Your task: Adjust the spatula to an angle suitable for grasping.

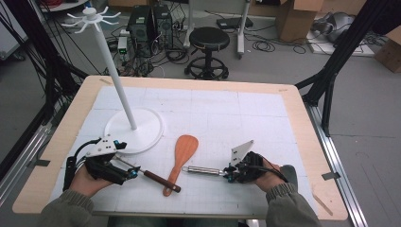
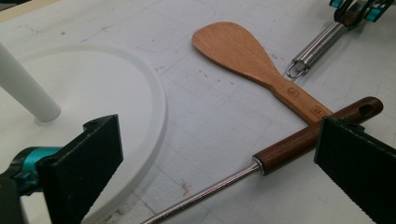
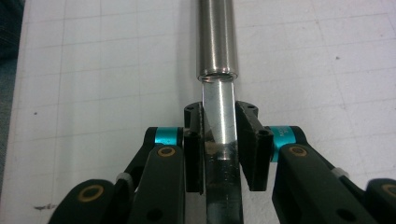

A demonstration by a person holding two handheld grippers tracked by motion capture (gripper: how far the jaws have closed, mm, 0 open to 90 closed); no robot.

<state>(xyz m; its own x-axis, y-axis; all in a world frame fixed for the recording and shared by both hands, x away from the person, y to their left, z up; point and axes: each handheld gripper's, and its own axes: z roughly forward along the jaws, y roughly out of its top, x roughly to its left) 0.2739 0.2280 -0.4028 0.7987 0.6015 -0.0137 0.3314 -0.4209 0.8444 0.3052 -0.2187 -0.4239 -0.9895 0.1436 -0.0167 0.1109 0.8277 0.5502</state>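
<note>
Sleeves (image 1: pixel 66 210) are cropped beside the white mat (image 1: pixel 265 118); a steel tool (image 3: pixel 218 37) is clamped by the right gripper (image 1: pixel 230 172), while the left gripper (image 1: pixel 133 172) is spread.

Steel utensil (image 3: pixel 218 42) head hidden in jaws; rod (image 2: pixel 205 190) cut off by frame edge.

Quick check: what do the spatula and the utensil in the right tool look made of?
The spatula looks like plain unvarnished wood: warm orange-brown, matte, faint grain, stamped marks on its handle. The utensil in the right tool looks like polished steel: silver, mirror-bright, with streaky reflections along its round handle.
</note>
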